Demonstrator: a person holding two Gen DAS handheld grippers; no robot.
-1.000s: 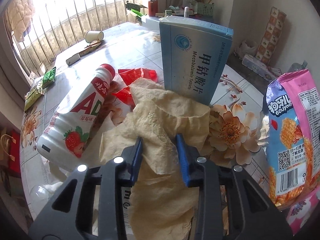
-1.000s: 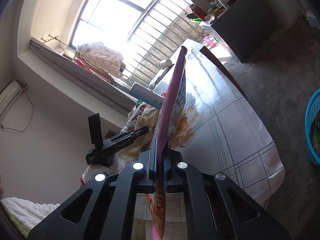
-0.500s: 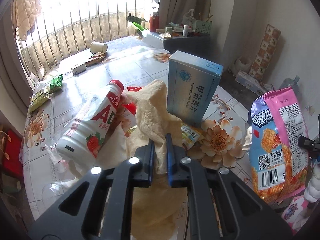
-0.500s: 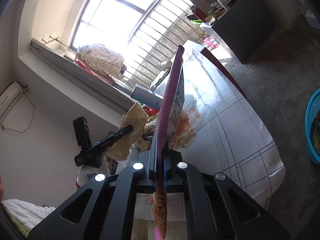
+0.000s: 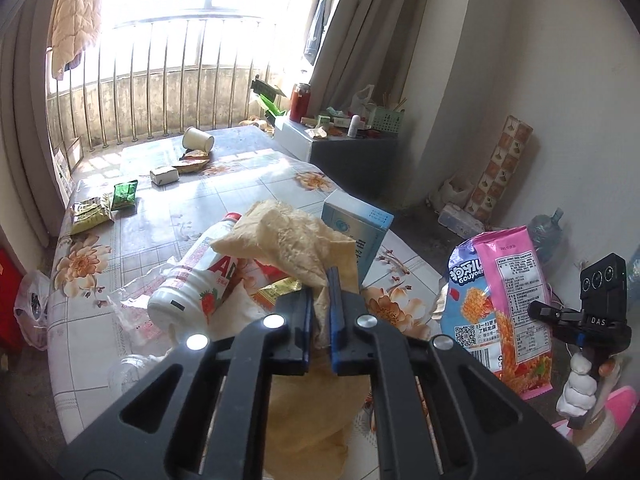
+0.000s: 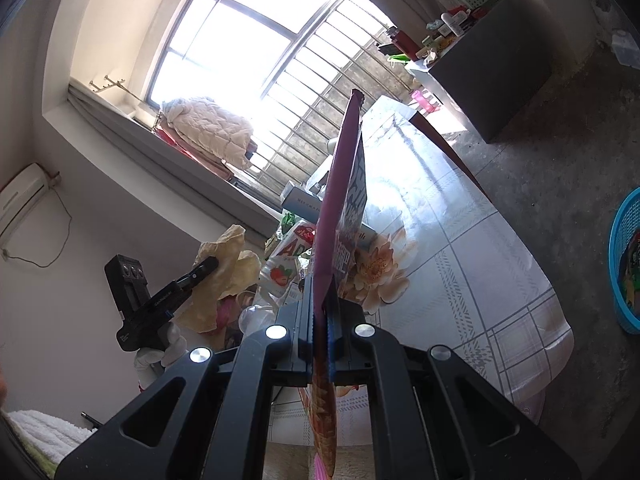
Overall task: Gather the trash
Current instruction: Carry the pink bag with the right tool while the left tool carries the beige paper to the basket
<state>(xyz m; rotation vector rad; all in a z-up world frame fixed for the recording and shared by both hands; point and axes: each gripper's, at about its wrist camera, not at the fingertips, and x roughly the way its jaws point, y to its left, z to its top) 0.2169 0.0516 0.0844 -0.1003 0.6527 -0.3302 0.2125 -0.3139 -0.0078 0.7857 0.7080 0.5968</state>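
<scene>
My left gripper (image 5: 320, 292) is shut on a crumpled tan paper towel (image 5: 296, 240) and holds it above the table. It shows in the right wrist view too (image 6: 224, 264). My right gripper (image 6: 319, 300) is shut on a pink snack bag (image 6: 340, 184), seen edge-on; the bag shows at the right of the left wrist view (image 5: 504, 304). Below the towel lie a white strawberry drink bottle (image 5: 196, 280), a blue medicine box (image 5: 360, 236) and red wrappers (image 5: 276, 292).
The floral table (image 5: 168, 216) also holds green packets (image 5: 124, 196), a small carton (image 5: 164, 176) and a paper cup (image 5: 198, 140). A blue basket (image 6: 624, 260) stands on the floor right of the table. A dark cabinet (image 5: 352, 148) stands behind.
My left gripper closed on the paper towel and lifted it up and back from the pile. The right gripper kept hold of the snack bag, nearly still.
</scene>
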